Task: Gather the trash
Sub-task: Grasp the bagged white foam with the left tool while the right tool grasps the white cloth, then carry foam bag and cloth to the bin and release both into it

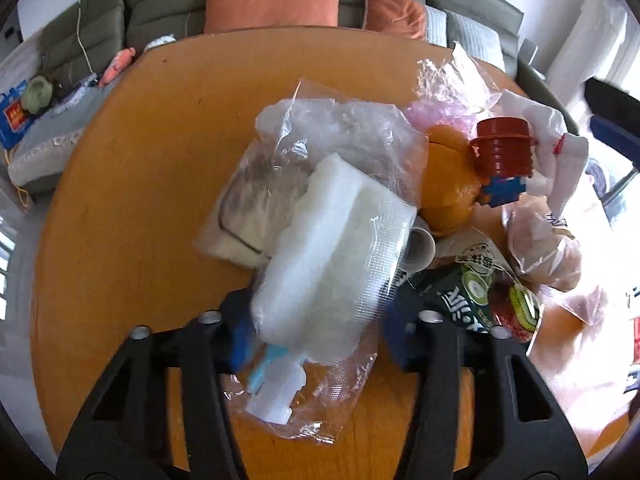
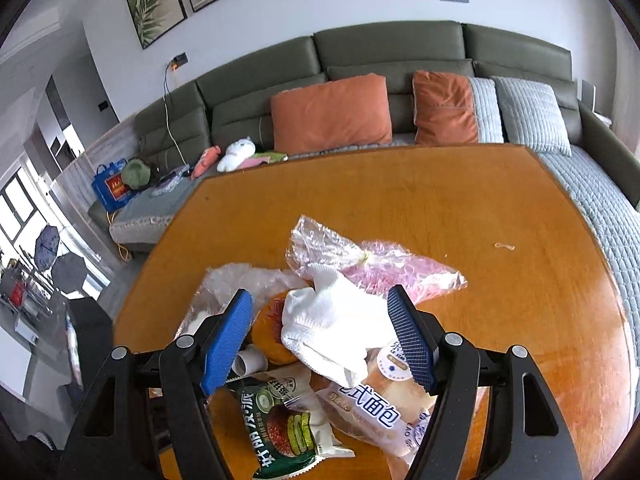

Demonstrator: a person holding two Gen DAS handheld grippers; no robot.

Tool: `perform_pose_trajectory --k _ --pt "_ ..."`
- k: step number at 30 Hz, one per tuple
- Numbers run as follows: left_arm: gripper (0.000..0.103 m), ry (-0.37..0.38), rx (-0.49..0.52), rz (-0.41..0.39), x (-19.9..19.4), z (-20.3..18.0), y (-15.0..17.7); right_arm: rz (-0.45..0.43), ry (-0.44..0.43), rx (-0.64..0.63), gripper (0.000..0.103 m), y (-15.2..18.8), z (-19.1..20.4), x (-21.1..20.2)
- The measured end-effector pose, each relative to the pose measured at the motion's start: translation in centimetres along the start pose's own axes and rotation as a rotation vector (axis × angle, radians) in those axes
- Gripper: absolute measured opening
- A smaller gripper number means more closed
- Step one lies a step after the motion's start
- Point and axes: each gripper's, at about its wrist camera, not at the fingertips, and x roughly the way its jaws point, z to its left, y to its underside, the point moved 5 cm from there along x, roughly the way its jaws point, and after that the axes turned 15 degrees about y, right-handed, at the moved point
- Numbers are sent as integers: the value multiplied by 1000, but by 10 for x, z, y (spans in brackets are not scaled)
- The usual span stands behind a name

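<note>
Step in hand looked like the gather: trash sat heaped mid-frame on the orange desk [image 2: 460,200] in both views

Left hand-held gripper [image 1: 320,332] was clenched on a clear plastic bag of white foam [image 1: 332,256], lower centre of the left wrist view; blue pads mostly hidden by the plastic, so the contact itself was only partly visible. No bin showed in either view, so I couldn't tell where the load goes. Next move, as I judged it: lift that bag clear without dragging the second clear bag [image 1: 320,152] behind it, then find a receptacle

Right hand-held gripper [image 2: 320,336] stood released, jaws apart on either side of a white cloth-like wad [image 2: 328,316], centre of the right wrist view; pads didn't appear to press it. To take it, it would need to close and watch the wrapper underneath

Rest of the pile:
- green snack pack [image 2: 280,428], lower centre, Chinese print, not confidently readable
- bread wrapper [image 2: 384,400], lower right of centre, blue print "式面包"; small Latin letters on its round label too small to read
- pink shred bag [image 2: 392,268], above the wad
- red-brown ridged cap [image 1: 502,146] and orange round item [image 1: 448,184], right of centre in the left view
- small paper tube [image 2: 250,362] by the left pad

Sofa [image 2: 380,52] ran along the top of the frame; blue bag [image 2: 110,190] at left carried a label too small to read
</note>
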Motion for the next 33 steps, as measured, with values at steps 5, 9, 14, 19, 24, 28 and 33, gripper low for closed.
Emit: perform_pose_trajectory --k 5,9,14,19,24,28,33 --pt "46 30 -12 -5 -4 0 3 68 42 -39 33 8 11 23" --pt "46 53 -31 -26 -15 3 7 48 24 -11 17 7 9 16" --pt "46 76 -27 -64 -33 0 9 -41 -4 12 17 -6 13 -23" --pt "46 84 -35 -107 -58 5 13 -77 -46 3 17 -12 35 -49" --pt "47 64 -55 -143 -88 25 25 -70 -100 -38 17 -3 81 -58" --pt "48 21 -93 -168 -117 57 43 -47 -151 -85 17 4 128 -61" --pt "48 -39 -176 -202 -151 103 71 -21 -229 -169 17 18 195 -66"
